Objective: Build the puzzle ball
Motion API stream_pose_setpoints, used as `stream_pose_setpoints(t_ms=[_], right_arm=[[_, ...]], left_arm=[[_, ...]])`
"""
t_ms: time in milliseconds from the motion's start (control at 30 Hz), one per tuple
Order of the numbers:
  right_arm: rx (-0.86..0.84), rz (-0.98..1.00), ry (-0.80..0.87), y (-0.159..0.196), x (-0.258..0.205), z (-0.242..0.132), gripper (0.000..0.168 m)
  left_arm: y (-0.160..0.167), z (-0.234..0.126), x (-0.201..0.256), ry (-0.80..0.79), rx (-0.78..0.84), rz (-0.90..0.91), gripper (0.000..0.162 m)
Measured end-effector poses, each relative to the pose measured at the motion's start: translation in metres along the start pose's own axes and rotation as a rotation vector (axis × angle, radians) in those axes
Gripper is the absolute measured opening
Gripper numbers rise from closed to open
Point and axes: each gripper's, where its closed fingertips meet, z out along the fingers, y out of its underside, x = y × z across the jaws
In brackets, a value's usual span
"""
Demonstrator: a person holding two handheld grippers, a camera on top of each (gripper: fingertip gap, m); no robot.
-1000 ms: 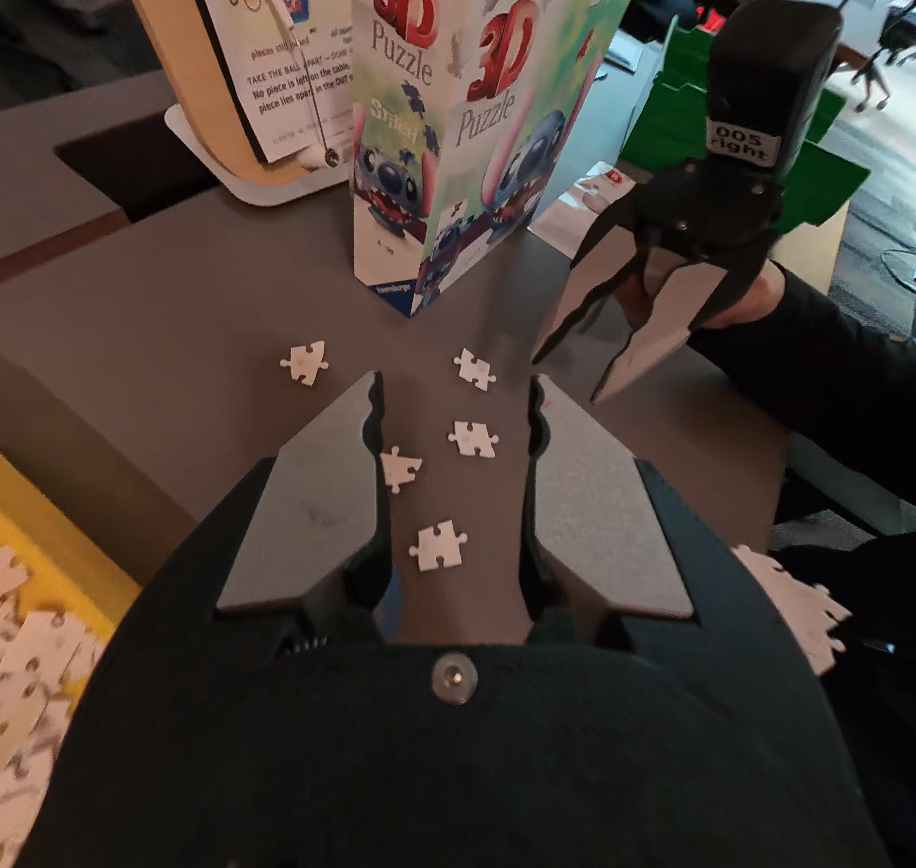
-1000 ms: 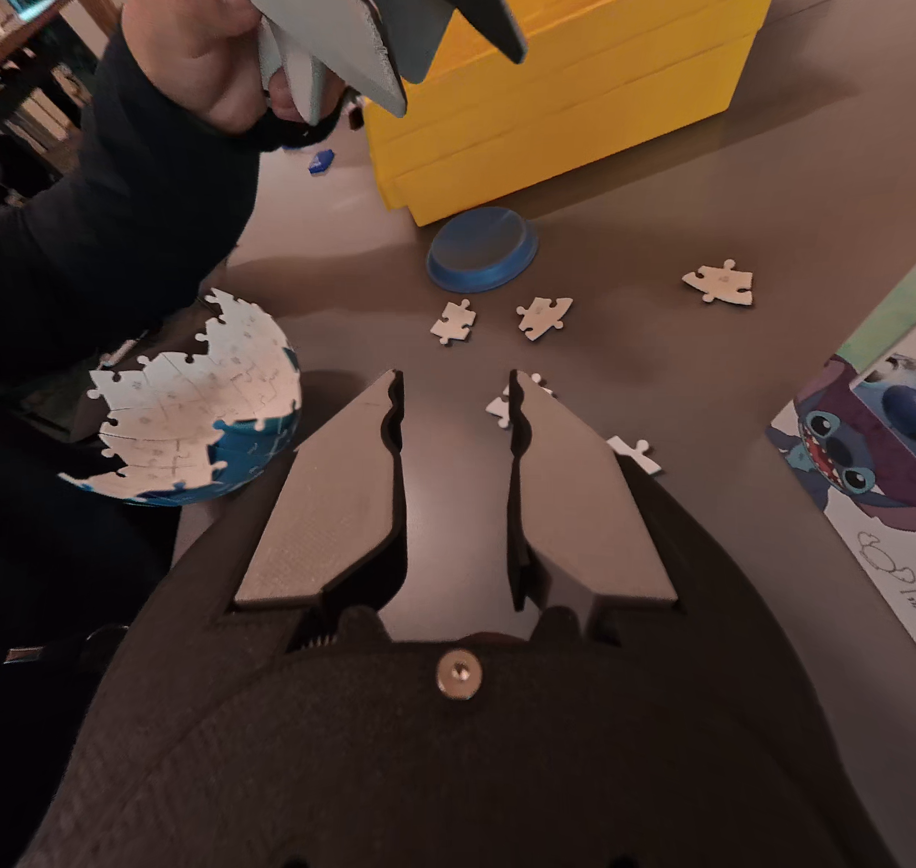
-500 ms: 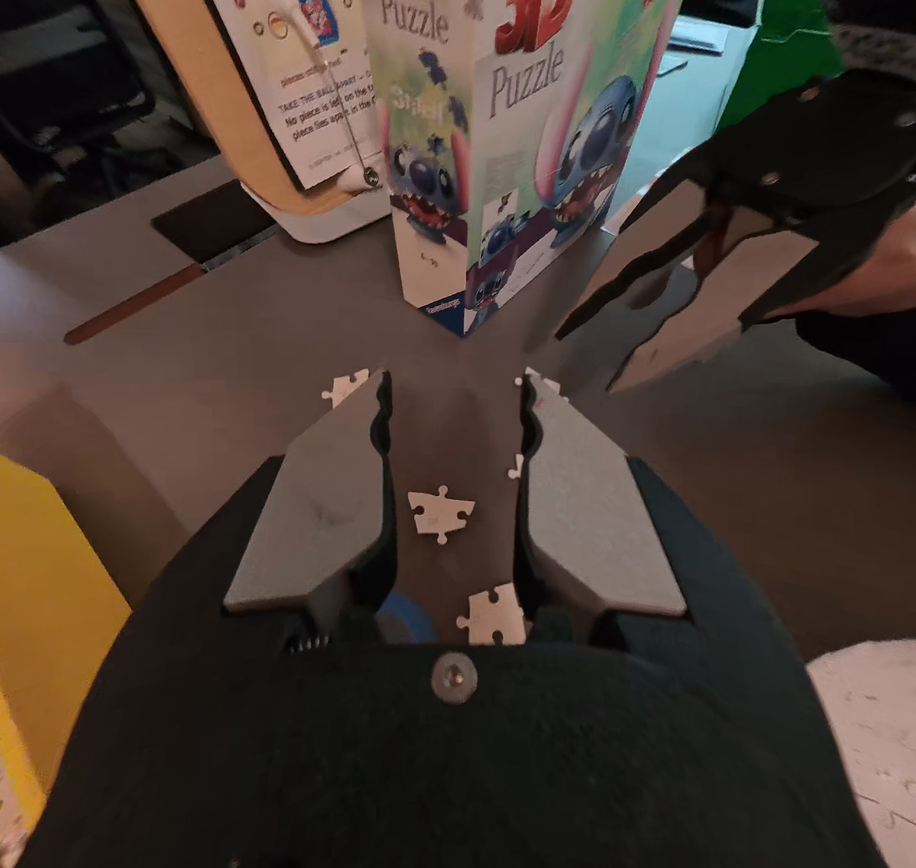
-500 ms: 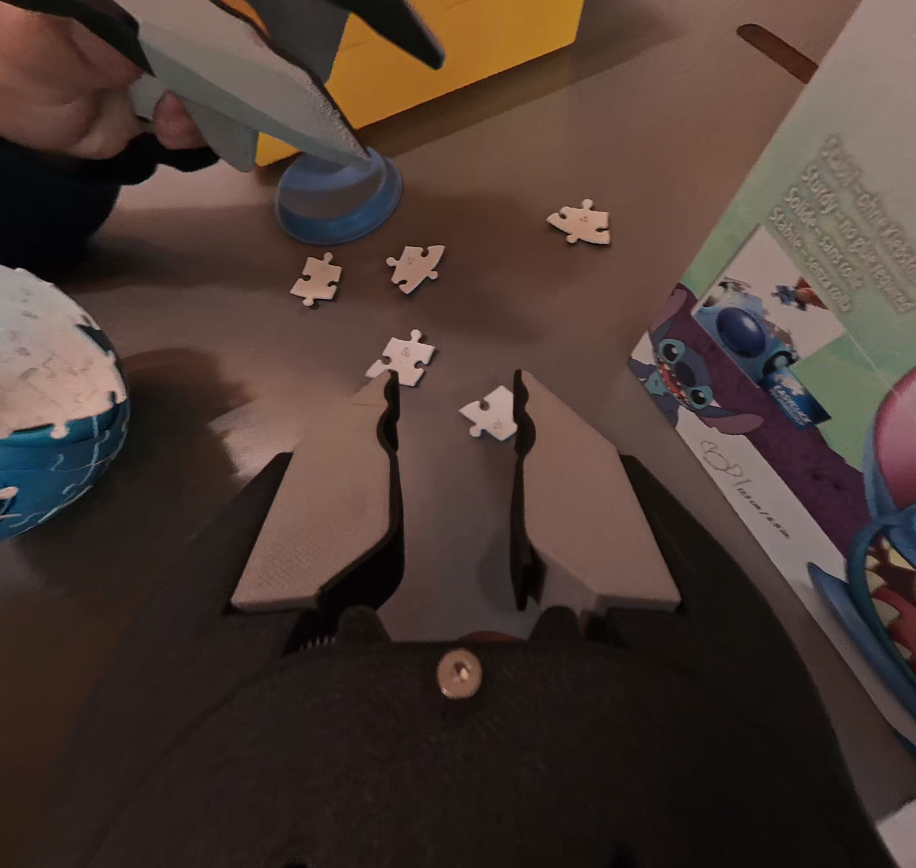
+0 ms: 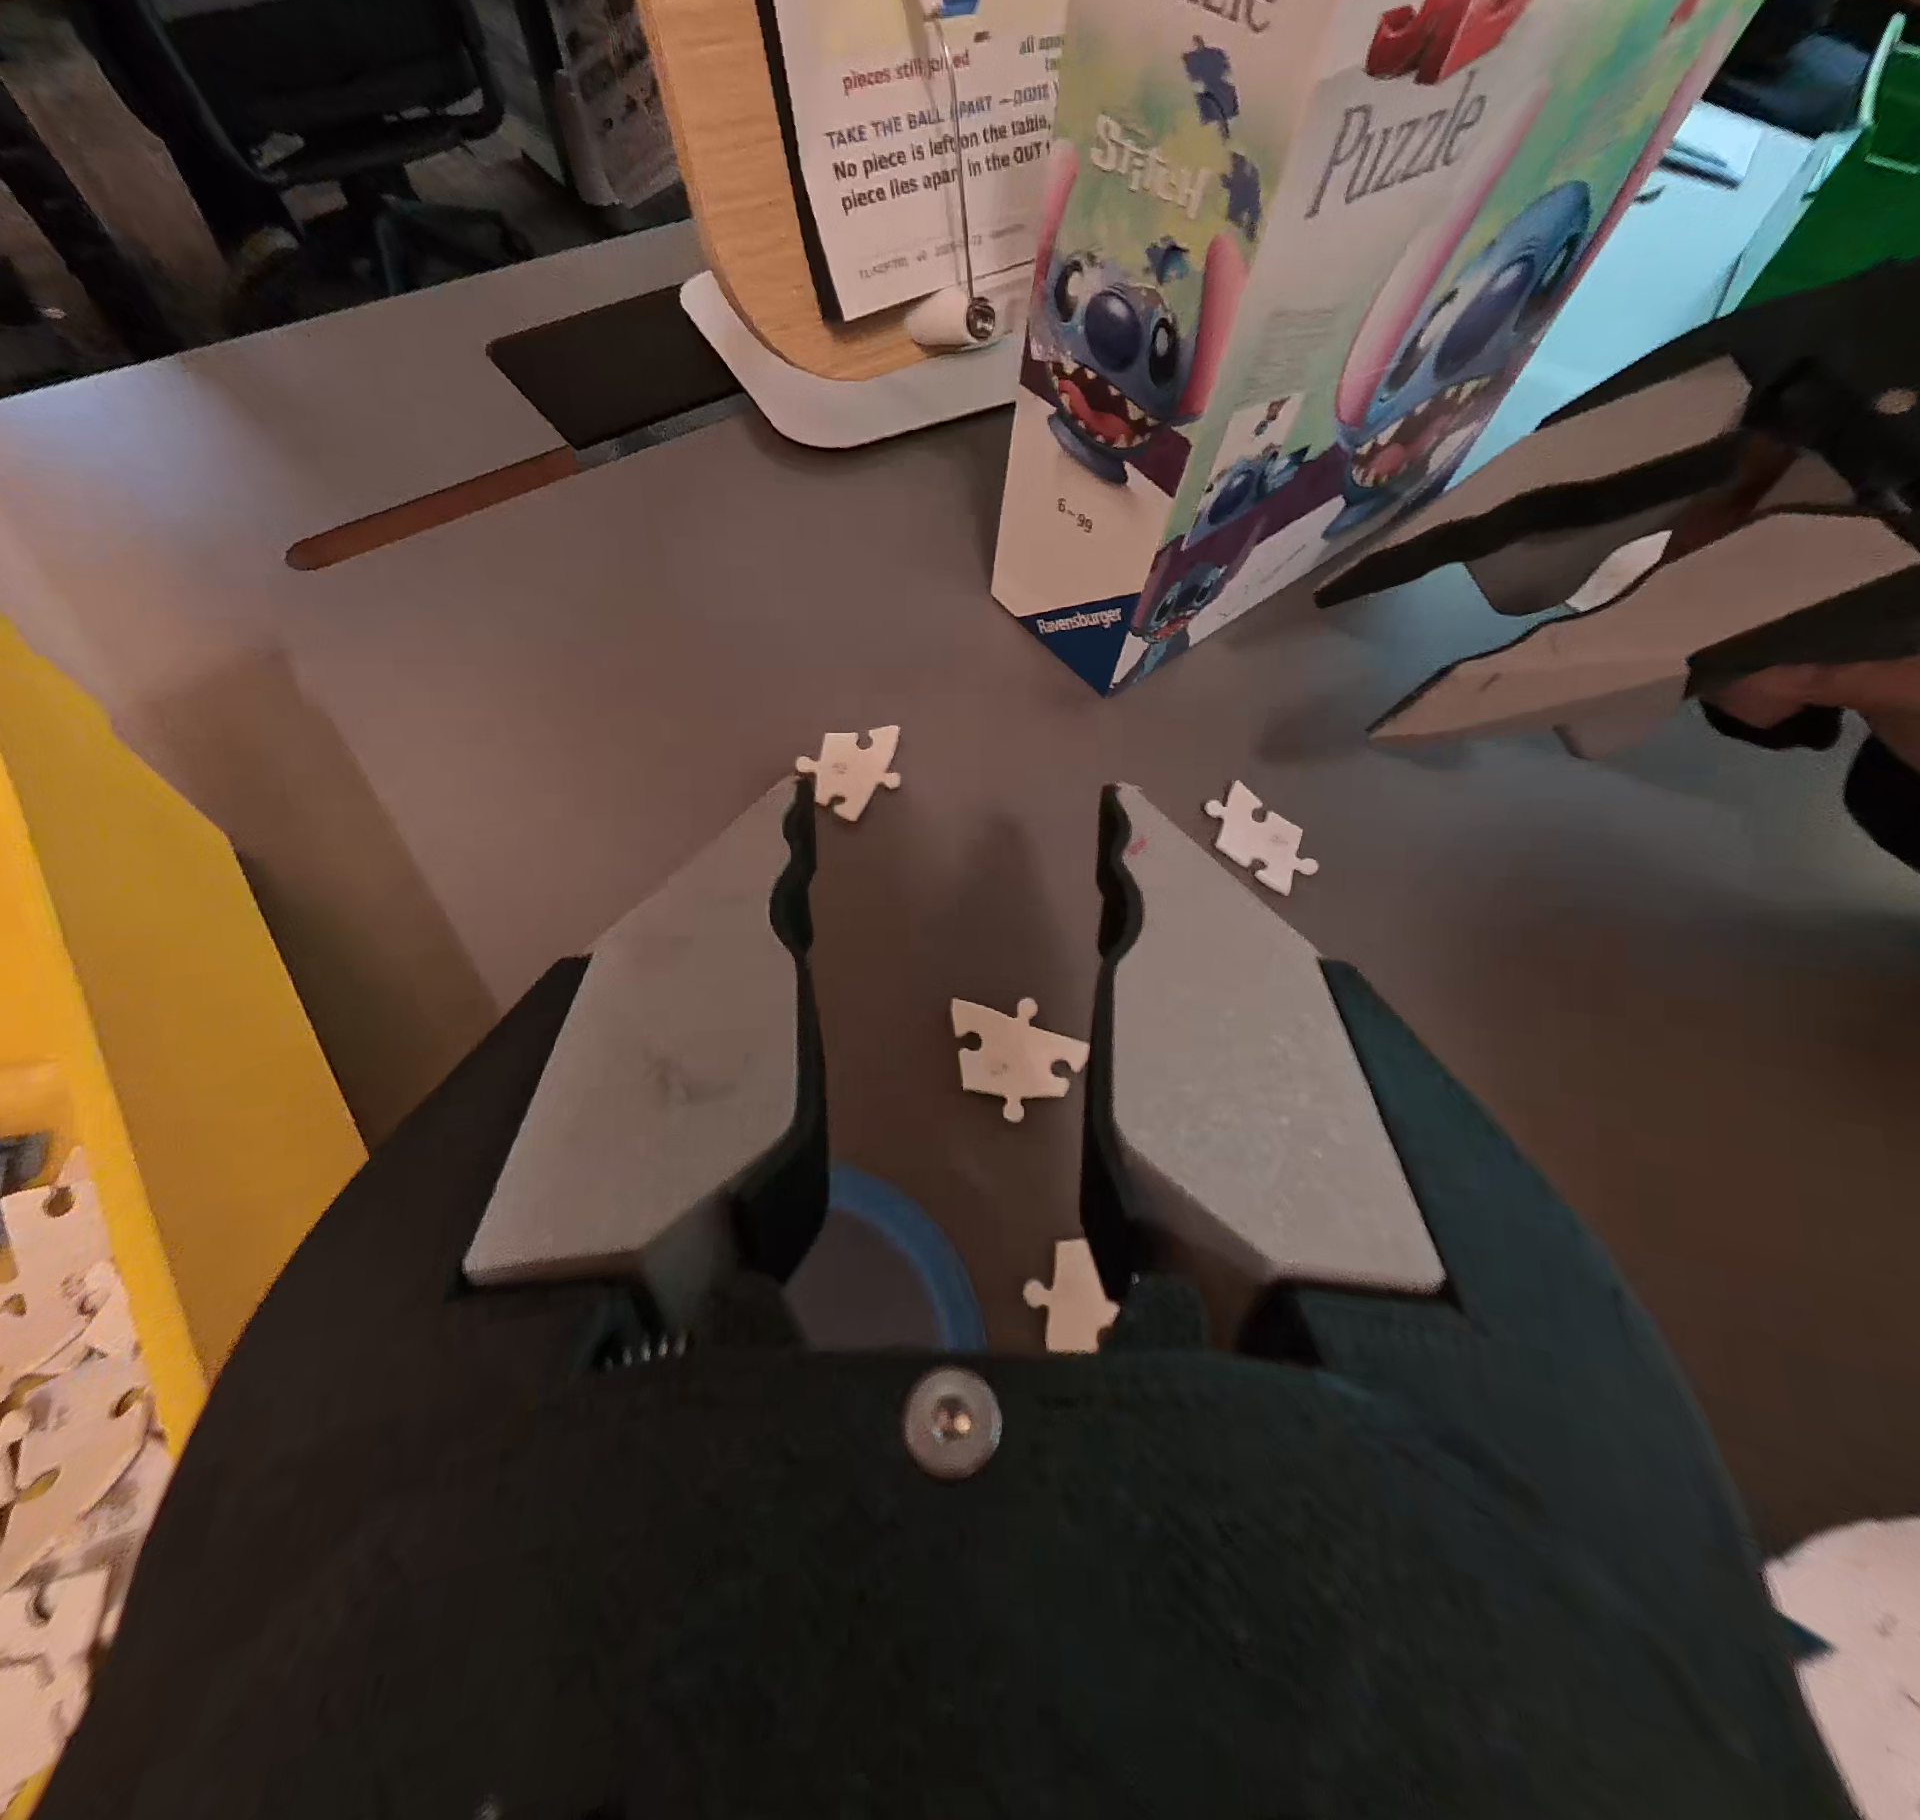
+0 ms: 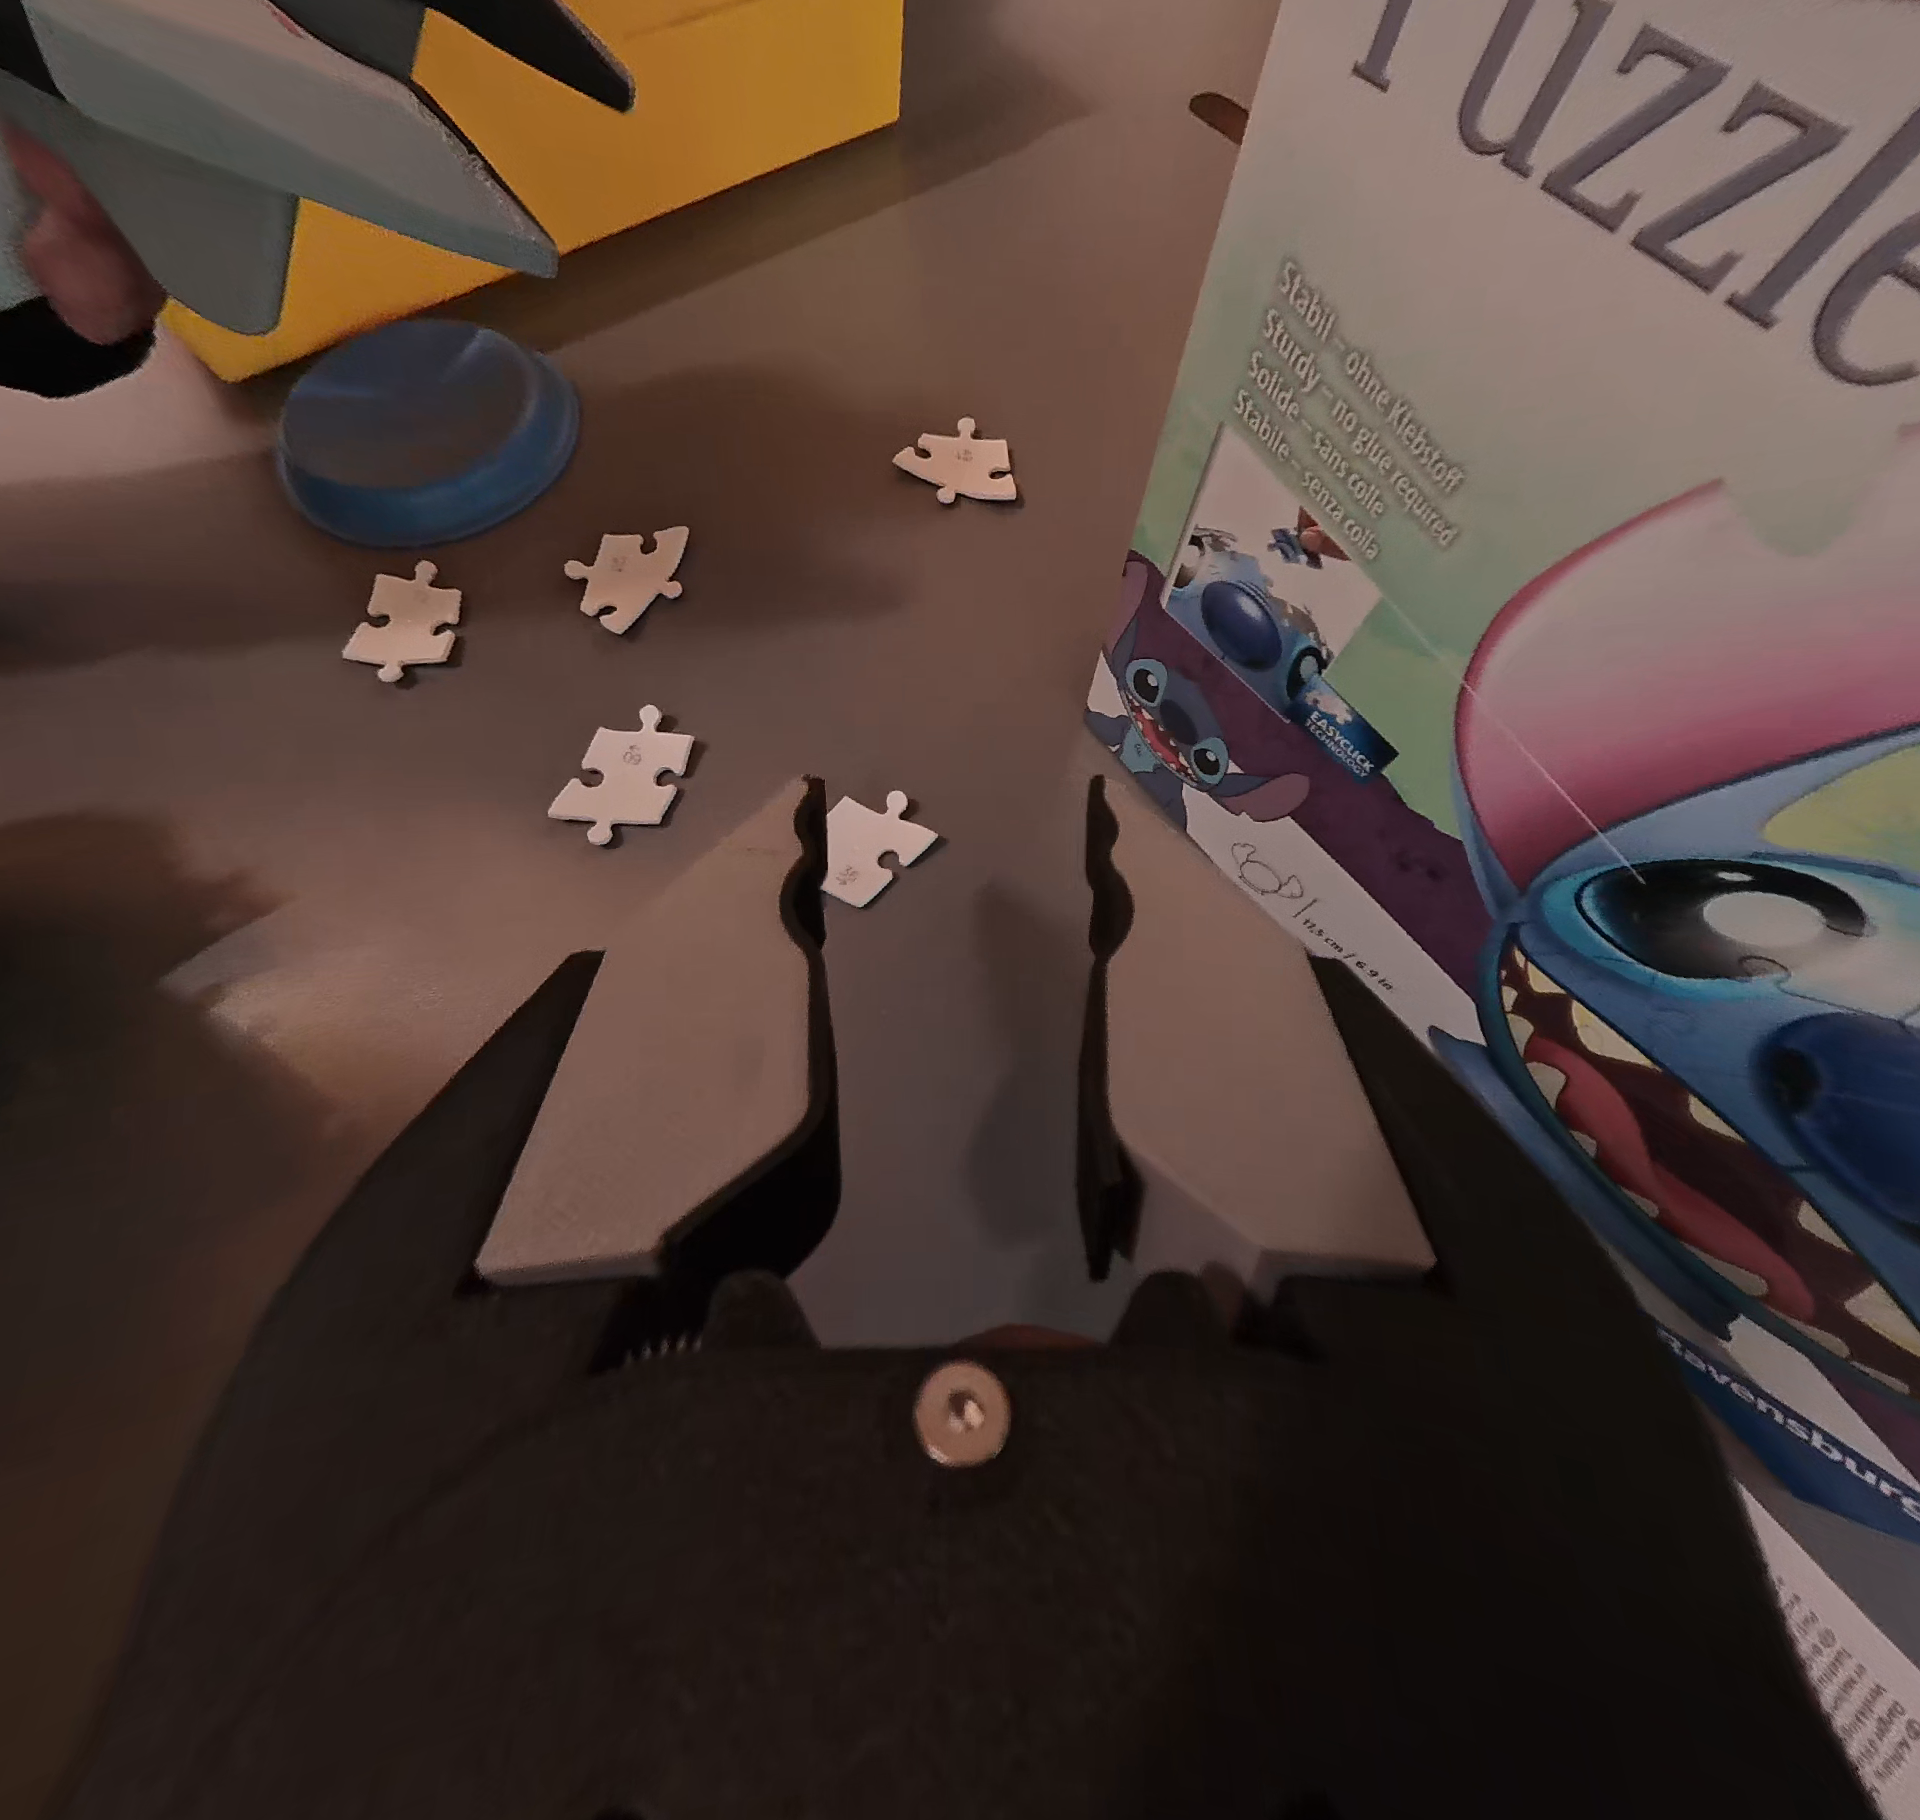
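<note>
— Five loose puzzle pieces [image 6: 621,776] lie white side up on the grey worktop [image 6: 935,243], at about 11 o'clock from the right hand-held gripper [image 6: 951,814].

— Its state?

— Fingers parted, nothing between them. The left hand-held gripper [image 5: 951,814] also gapes empty over one piece [image 5: 1013,1058].

— Surroundings?

— Blue dish [image 6: 426,435] beside the yellow bin [image 6: 665,97]; puzzle box [image 6: 1558,575] upright at 2 o'clock.
</note>
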Motion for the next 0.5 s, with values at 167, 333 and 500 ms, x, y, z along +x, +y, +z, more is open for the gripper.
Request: stream_pose_setpoints(t_ms=[167,333,500], right_arm=[[0.045,-0.005,0.046,-0.007,0.007,-0.003,0.055],[0.080,-0.003,0.062,-0.012,0.009,-0.007,0.056],[0.070,-0.013,0.059,-0.011,0.007,-0.005,0.056]], left_arm=[[-0.005,-0.001,0.000,-0.012,0.041,0.014,0.054],[-0.015,-0.006,0.004,-0.016,0.096,0.032,0.053],[-0.010,-0.002,0.003,-0.013,0.075,0.027,0.053]])
